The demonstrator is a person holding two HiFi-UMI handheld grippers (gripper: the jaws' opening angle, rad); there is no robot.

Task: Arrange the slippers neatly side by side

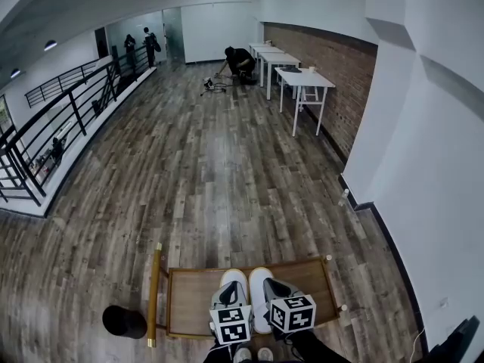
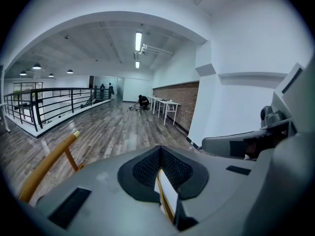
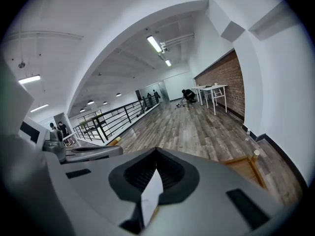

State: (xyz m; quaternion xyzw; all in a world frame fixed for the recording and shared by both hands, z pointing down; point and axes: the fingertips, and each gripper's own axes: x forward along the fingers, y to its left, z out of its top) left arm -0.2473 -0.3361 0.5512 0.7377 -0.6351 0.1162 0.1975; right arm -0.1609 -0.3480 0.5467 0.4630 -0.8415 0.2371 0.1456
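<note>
On the low wooden bench (image 1: pixel 190 299) at the head view's bottom edge, the white left slipper (image 1: pixel 235 276) and right slipper (image 1: pixel 259 297) lie side by side, toes pointing away. The left tongs (image 1: pixel 228 286) and right tongs (image 1: pixel 271 284) hover just above them, each pressed together and holding nothing.

Head view looks down — gripper views share the floor (image 2: pixel 108 127).

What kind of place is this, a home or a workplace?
Probably a workplace, perhaps an open office loft: a wide wood floor, white tables along a brick wall, and a black railing at the edge.
</note>
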